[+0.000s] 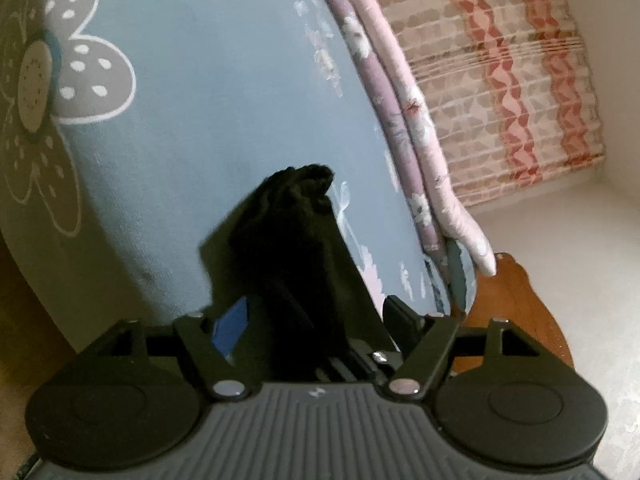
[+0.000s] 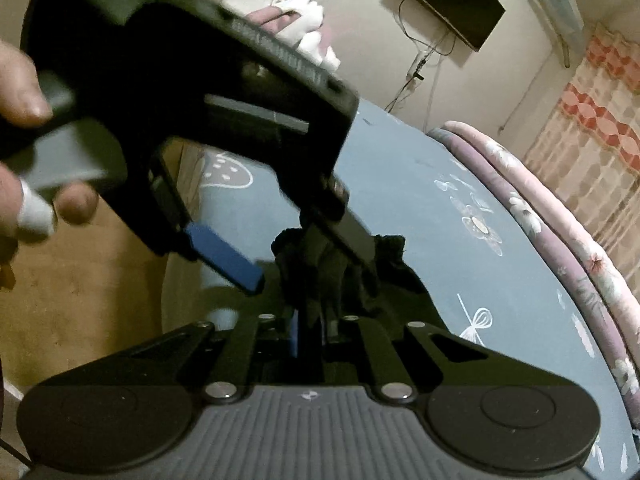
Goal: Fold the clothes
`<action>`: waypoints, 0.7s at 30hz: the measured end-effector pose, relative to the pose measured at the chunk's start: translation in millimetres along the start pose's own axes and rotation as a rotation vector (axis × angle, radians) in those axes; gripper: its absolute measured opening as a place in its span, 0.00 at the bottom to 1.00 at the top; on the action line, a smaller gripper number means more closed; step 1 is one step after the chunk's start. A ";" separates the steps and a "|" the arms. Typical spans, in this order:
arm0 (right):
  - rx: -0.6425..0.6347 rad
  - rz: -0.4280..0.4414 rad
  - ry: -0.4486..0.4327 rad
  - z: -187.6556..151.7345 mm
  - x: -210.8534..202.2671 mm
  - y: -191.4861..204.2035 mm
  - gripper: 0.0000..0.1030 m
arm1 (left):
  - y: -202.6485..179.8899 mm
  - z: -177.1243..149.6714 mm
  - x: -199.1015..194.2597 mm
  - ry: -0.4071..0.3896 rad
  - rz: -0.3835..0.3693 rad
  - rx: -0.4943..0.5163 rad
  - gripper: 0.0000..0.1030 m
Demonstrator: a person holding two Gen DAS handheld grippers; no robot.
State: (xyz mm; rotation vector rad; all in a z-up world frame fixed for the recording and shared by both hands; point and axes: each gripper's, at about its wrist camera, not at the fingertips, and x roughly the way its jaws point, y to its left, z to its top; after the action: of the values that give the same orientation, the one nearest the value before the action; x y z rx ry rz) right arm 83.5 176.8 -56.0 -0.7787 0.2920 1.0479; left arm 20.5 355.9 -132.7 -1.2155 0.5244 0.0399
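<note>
A black garment lies bunched on the blue flower-printed bed sheet. It runs back between the wide-apart fingers of my left gripper; the blue pad and the black finger stand off its sides. In the right wrist view the left gripper crosses from the upper left, held by a person's hand, with its blue pad clear of the cloth. My right gripper is shut, its fingers pinching a fold of the black garment just below the left gripper's tips.
A rolled pink and purple quilt lines the bed's far edge. Beyond it hang patterned curtains. A wooden bed end and pale floor lie at the right. A clothes pile, a wall screen and an air conditioner are farther off.
</note>
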 end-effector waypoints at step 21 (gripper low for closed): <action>0.131 0.072 -0.059 -3.9 -47.9 -18.0 0.48 | -14.9 18.3 43.2 0.000 0.119 0.091 0.39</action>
State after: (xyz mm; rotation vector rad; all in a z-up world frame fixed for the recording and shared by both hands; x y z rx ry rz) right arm 76.0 137.4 -24.0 -0.6220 0.3373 1.1065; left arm 69.8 356.4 -132.6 -1.0942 0.5927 0.1158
